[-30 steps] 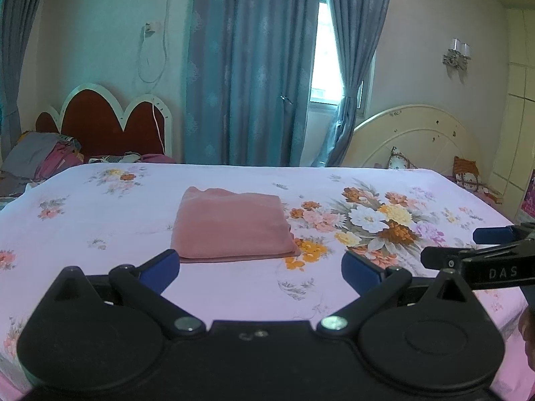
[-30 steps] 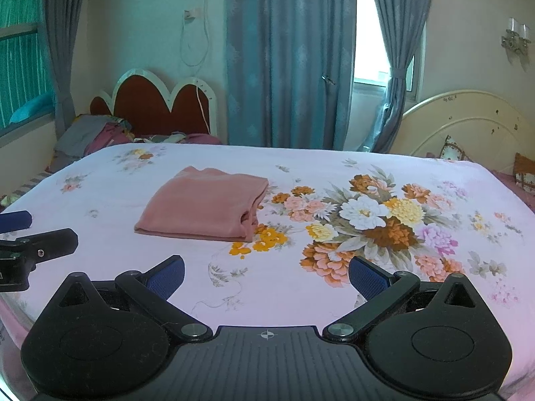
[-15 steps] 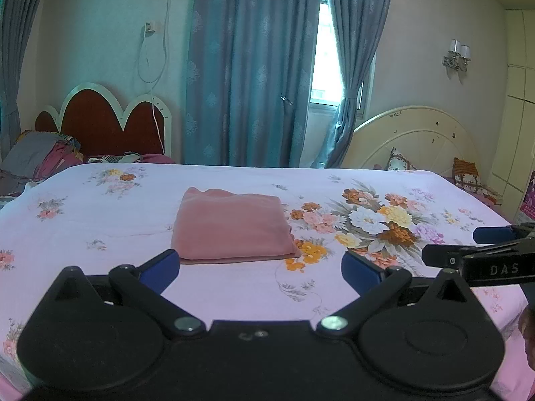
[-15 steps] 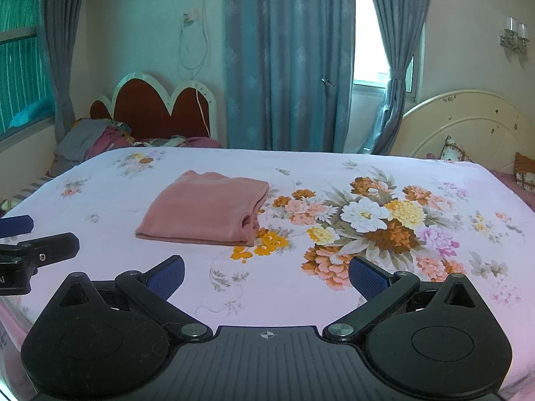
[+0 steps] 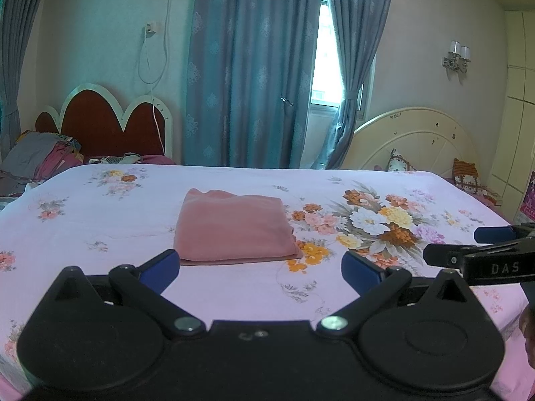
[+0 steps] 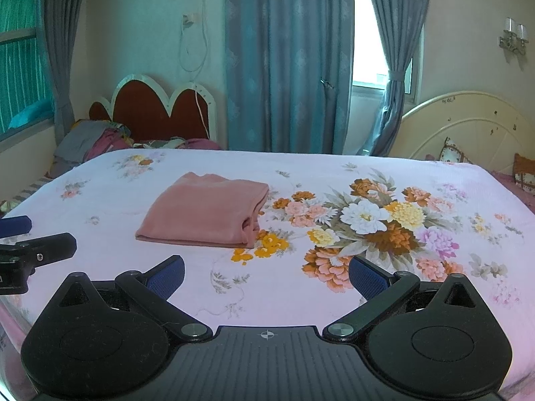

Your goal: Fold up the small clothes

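Note:
A pink garment (image 5: pixel 234 229) lies folded into a neat rectangle on the floral bed sheet (image 5: pixel 100 220); it also shows in the right wrist view (image 6: pixel 207 212). My left gripper (image 5: pixel 260 267) is open and empty, held above the near edge of the bed, just short of the garment. My right gripper (image 6: pixel 265 272) is open and empty, to the right of the garment and nearer than it. Each gripper shows at the edge of the other's view: the right one (image 5: pixel 481 247) and the left one (image 6: pixel 20 237).
A heap of clothes (image 5: pixel 40 160) lies at the far left by a red headboard (image 5: pixel 110 123). A cream headboard (image 5: pixel 421 143) with cushions stands at the far right. Blue curtains (image 5: pixel 254 67) hang behind the bed.
Both grippers have drawn slightly back and up from the bed; the folded garment has not moved.

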Demonstrator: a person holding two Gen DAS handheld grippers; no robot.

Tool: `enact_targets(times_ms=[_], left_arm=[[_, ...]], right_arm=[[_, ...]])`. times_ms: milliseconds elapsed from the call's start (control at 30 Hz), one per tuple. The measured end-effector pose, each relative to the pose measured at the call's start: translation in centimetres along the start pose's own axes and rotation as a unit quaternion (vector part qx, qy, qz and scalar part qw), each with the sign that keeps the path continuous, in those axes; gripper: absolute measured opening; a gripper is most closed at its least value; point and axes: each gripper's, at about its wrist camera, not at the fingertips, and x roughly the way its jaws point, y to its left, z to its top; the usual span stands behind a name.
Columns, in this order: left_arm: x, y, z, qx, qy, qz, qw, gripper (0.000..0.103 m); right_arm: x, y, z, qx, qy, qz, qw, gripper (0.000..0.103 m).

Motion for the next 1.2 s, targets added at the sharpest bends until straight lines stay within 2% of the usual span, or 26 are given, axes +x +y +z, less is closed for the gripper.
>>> enact_targets(times_ms=[1200], left_arm=[[-0.2,1.4,-0.2,-0.002,-0.004,-0.006,1.0000,0.102]], right_arm=[[0.0,1.5,0.0,-0.007,-0.005,0.001,1.000,0.103]])
